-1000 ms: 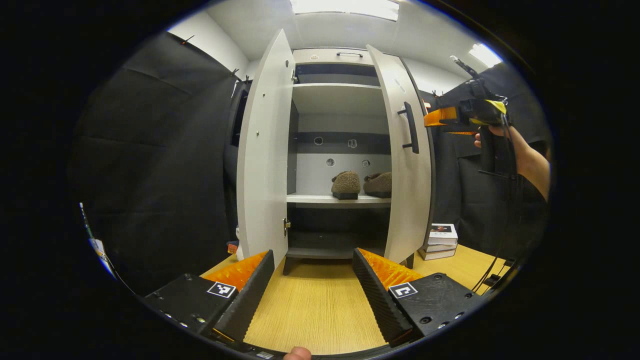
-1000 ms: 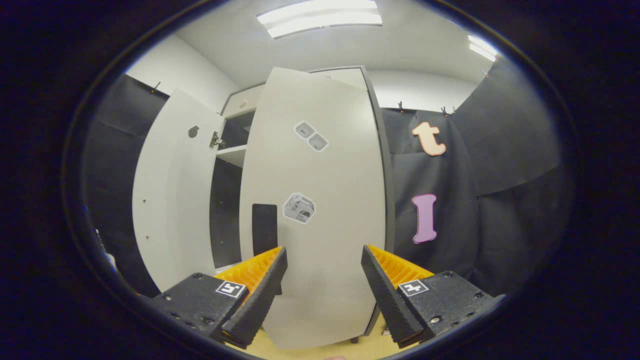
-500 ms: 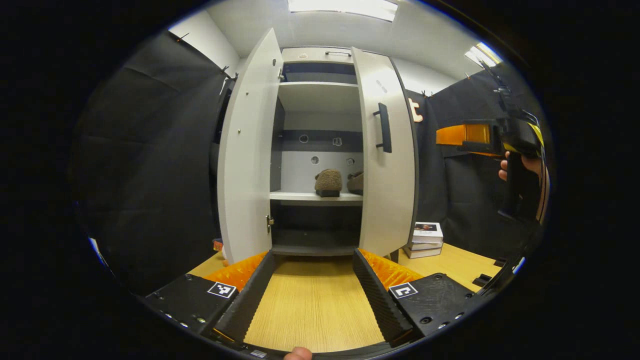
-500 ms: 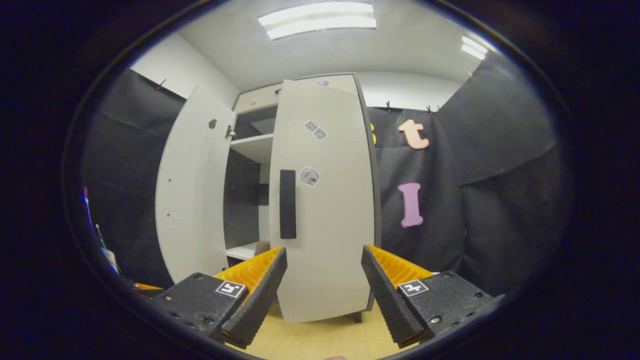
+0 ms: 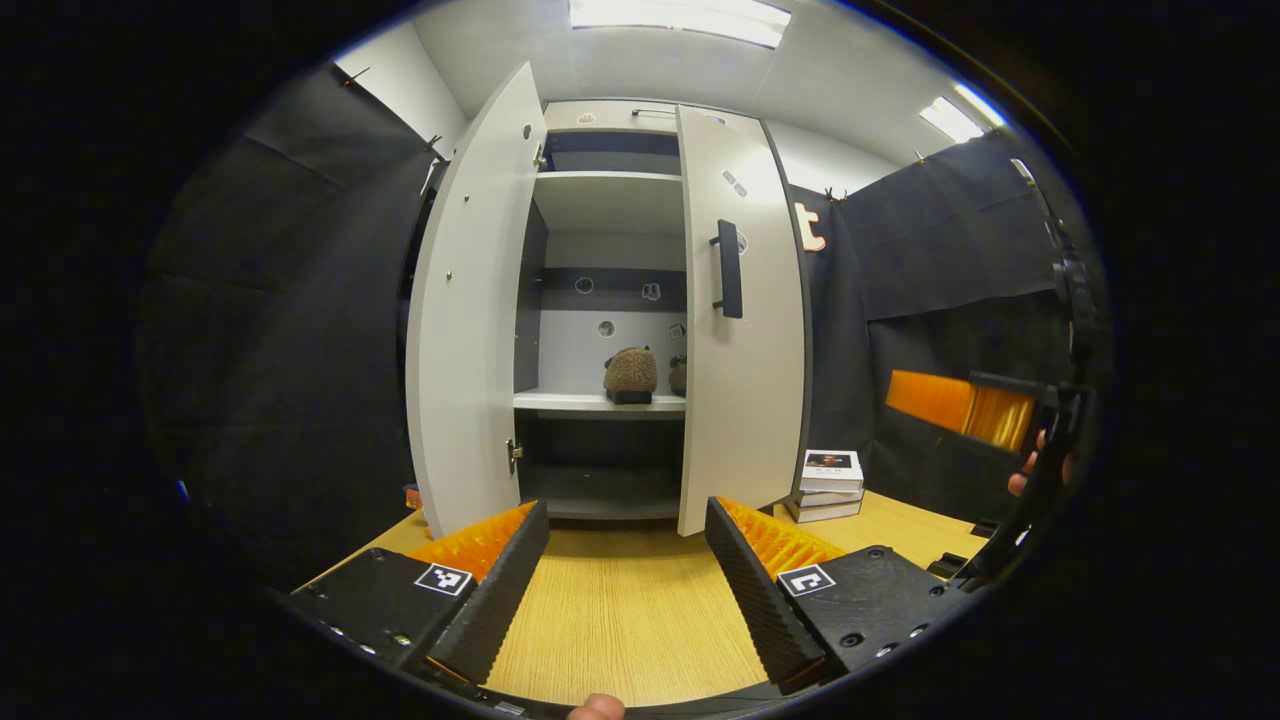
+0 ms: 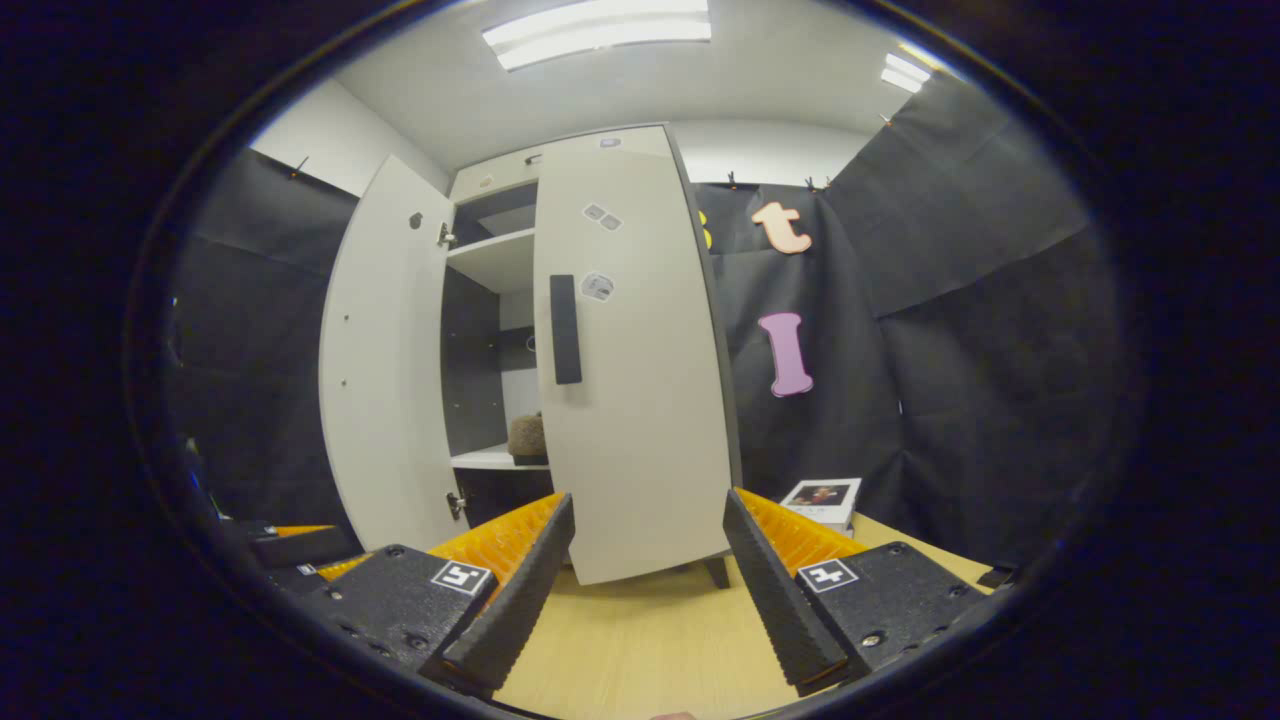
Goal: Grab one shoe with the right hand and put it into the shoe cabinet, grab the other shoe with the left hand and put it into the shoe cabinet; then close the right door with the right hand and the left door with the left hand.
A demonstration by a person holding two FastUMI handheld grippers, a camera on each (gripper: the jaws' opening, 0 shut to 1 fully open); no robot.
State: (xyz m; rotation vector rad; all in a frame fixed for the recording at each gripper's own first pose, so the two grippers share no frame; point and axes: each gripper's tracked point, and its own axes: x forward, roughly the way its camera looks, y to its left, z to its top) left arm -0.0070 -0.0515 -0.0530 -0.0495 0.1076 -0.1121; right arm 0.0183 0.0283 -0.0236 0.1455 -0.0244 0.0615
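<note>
The white shoe cabinet [image 5: 610,115] stands ahead on the wooden floor. Its left door [image 5: 465,310] hangs wide open. Its right door [image 5: 742,340], with a black handle [image 5: 729,268], is swung most of the way in but still ajar. Two brown fuzzy shoes sit on the middle shelf: one [image 5: 630,372] in plain sight, the other [image 5: 678,374] half hidden by the right door. My left gripper [image 5: 625,590] is open and empty, well back from the cabinet. My right gripper [image 6: 648,590] is open too, facing the right door [image 6: 630,380]; a hand holds it low at the right [image 5: 950,405].
A small stack of books [image 5: 832,485] lies on the wooden floor [image 5: 620,620] just right of the cabinet, also seen as books [image 6: 822,497] in the right gripper view. Black cloth walls close in on both sides. The left gripper [image 6: 290,545] shows at the lower left there.
The right door has swung further toward shut. My right gripper has drawn back from it and dropped lower. Both grippers stay open.
</note>
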